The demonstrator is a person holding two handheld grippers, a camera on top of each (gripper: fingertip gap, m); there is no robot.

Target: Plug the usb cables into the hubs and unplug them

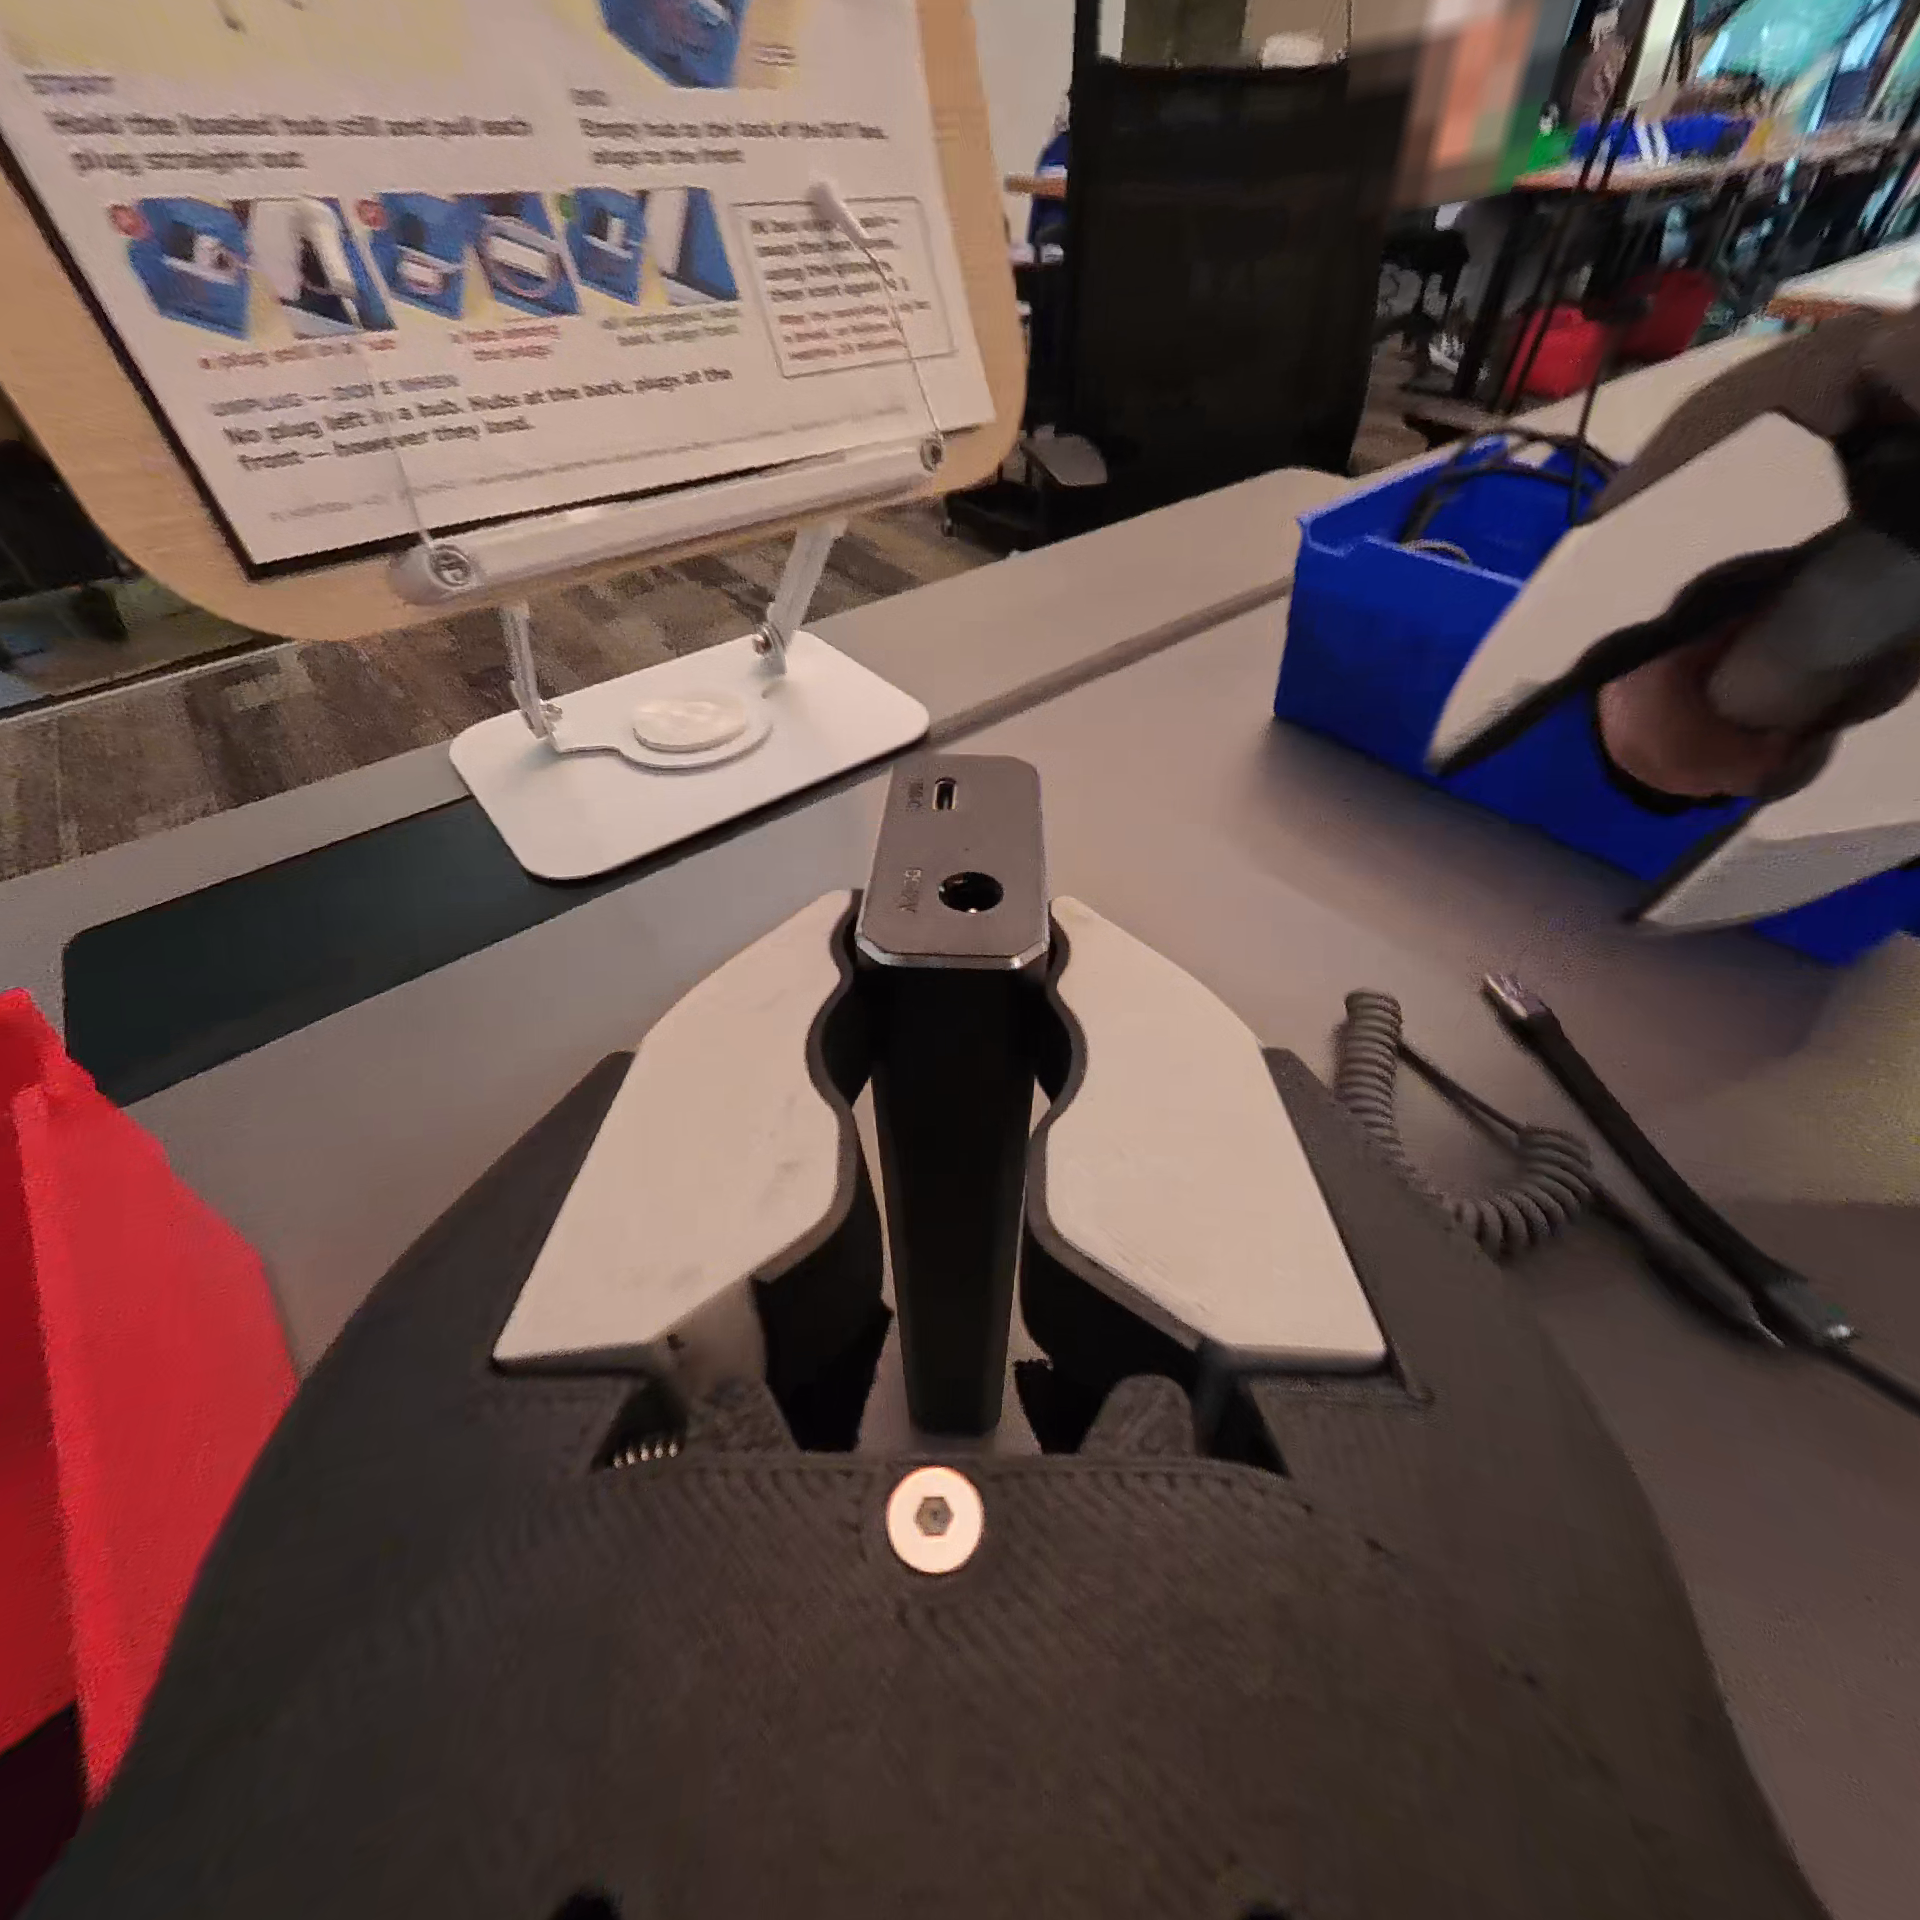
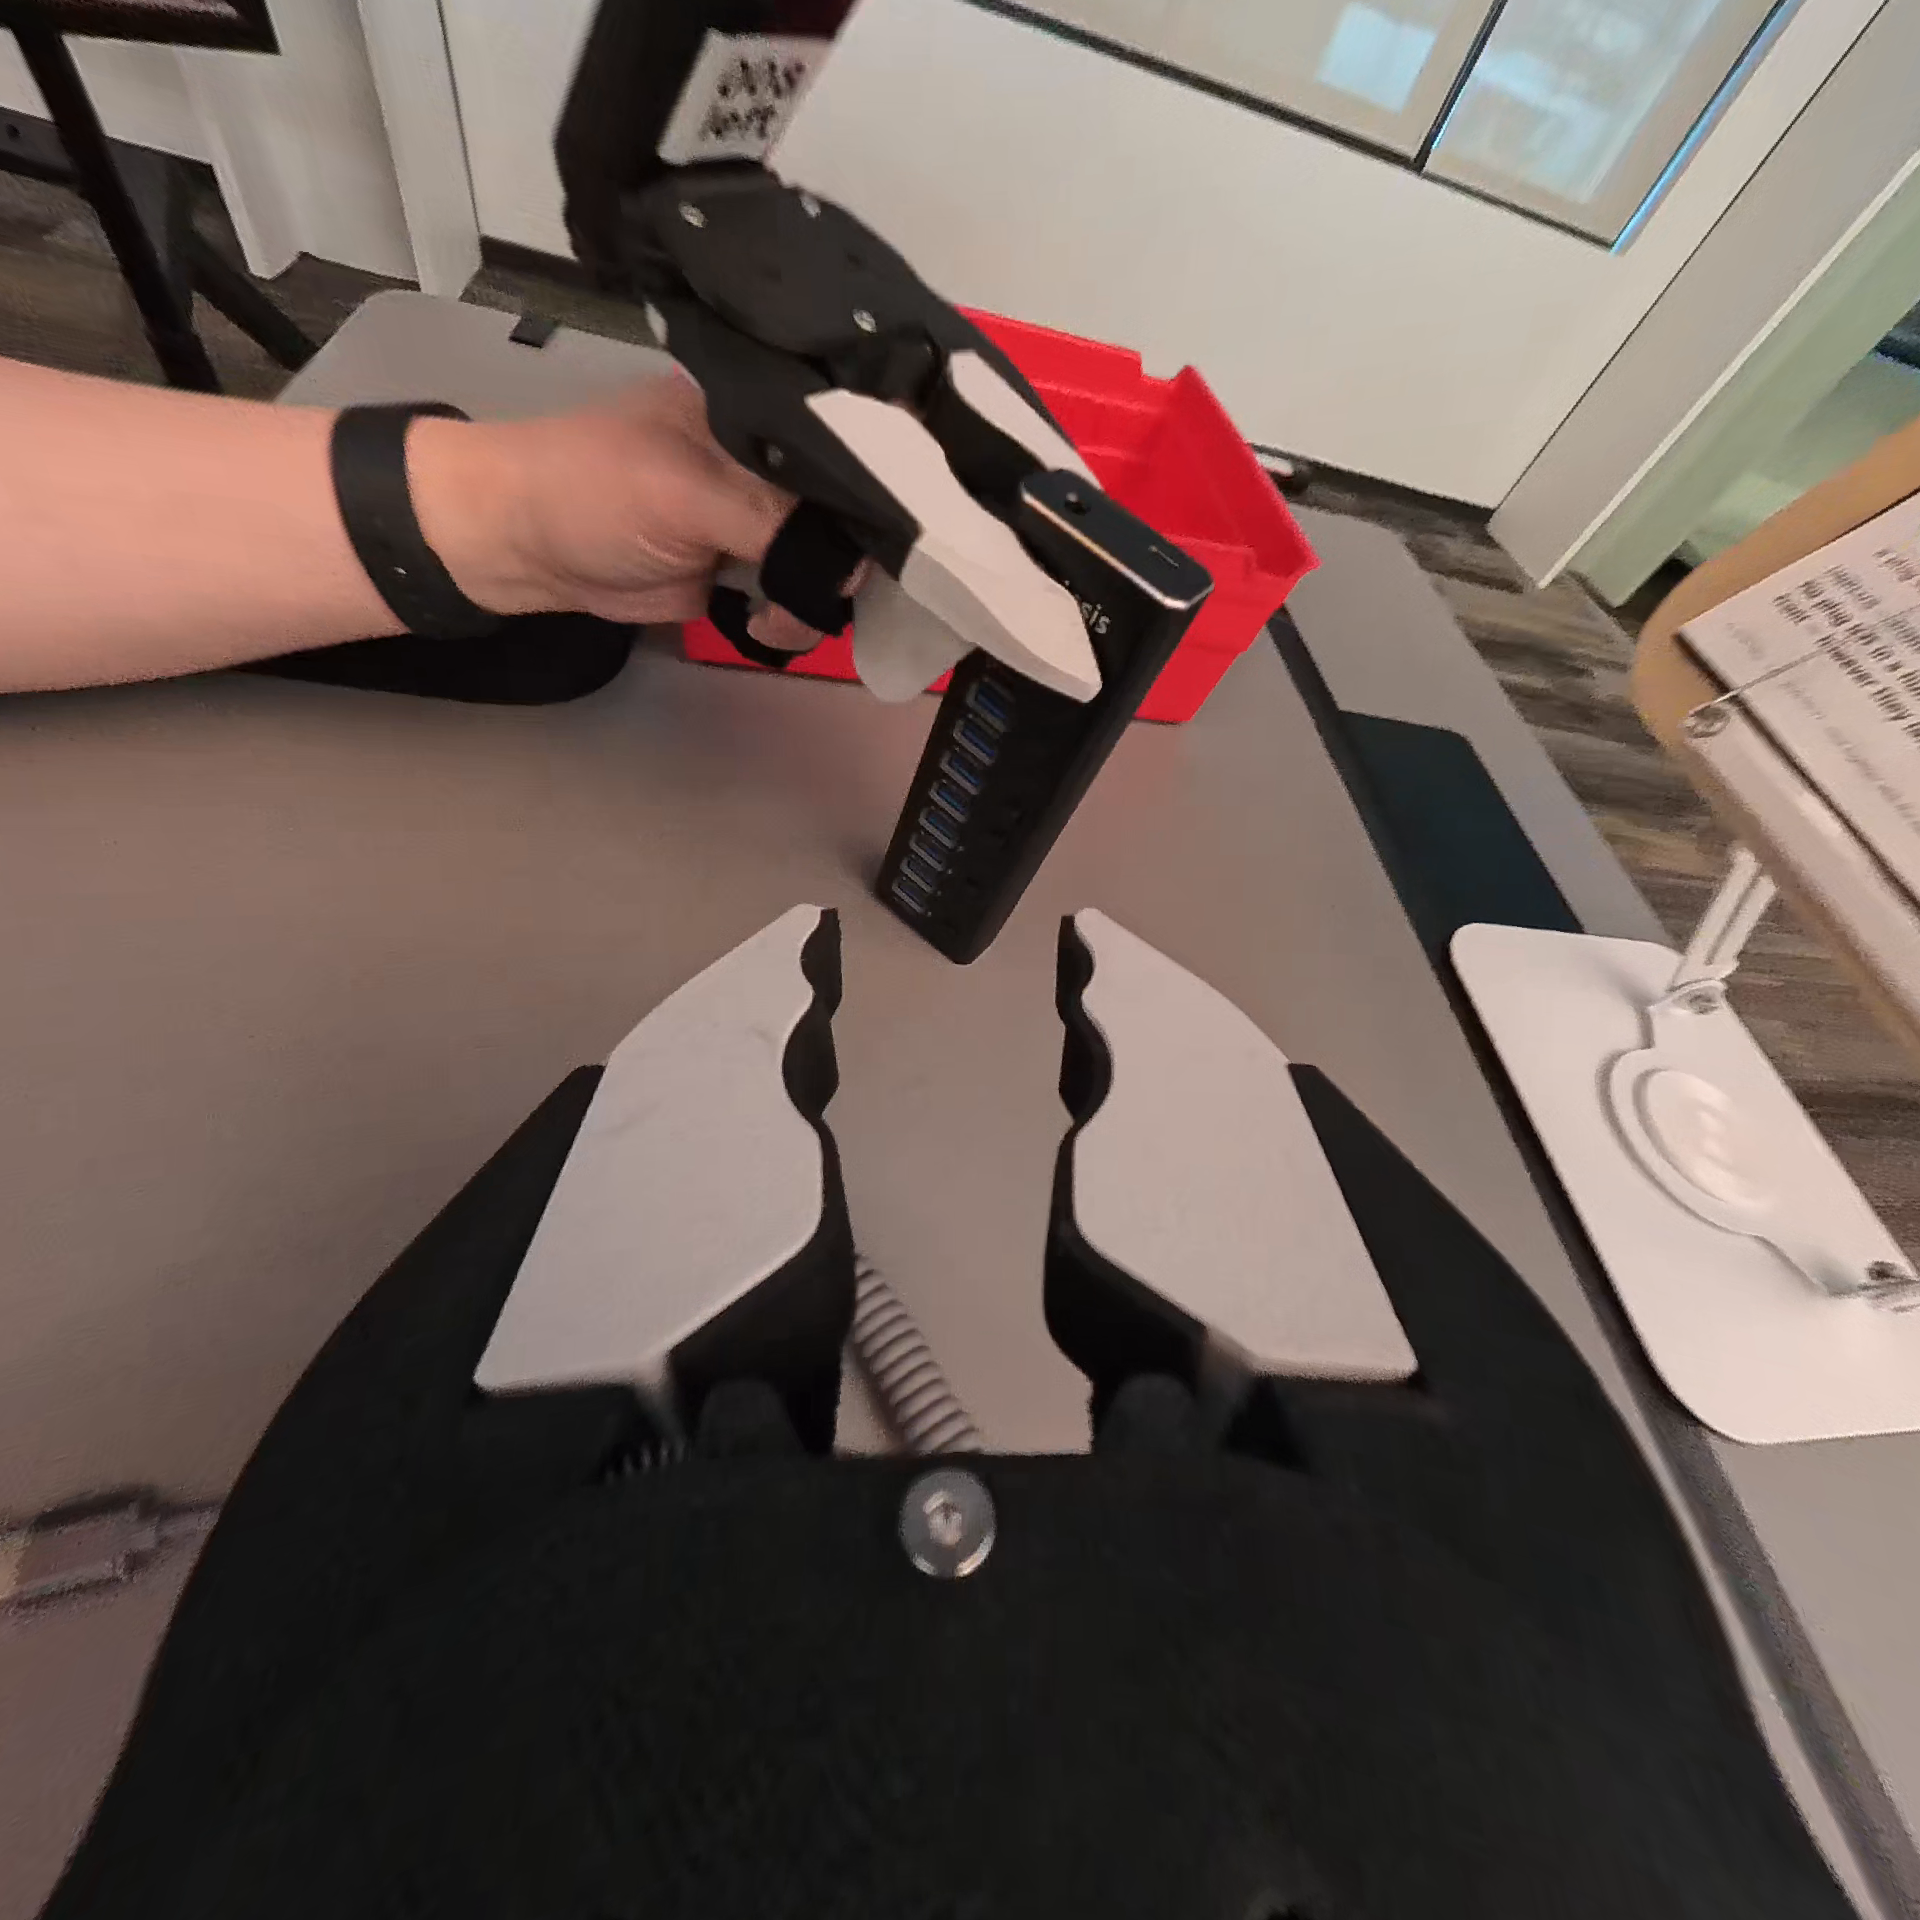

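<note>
The left gripper (image 1: 951, 925) has its jaws clamped on a long black multi-port USB hub (image 2: 997, 790), lower end touching the grey tabletop (image 2: 416, 883); the right gripper (image 2: 948, 935) has its jaws apart and empty just before it.

Black printed gripper bodies with white wavy-edged jaws (silver hex screw each); black wristband (image 2: 390, 520) worn.

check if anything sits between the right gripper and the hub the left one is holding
Nothing visible does. The right gripper is open and empty, with only bare table before the black hub, which the left gripper holds tilted, its lower end on the table.
</note>
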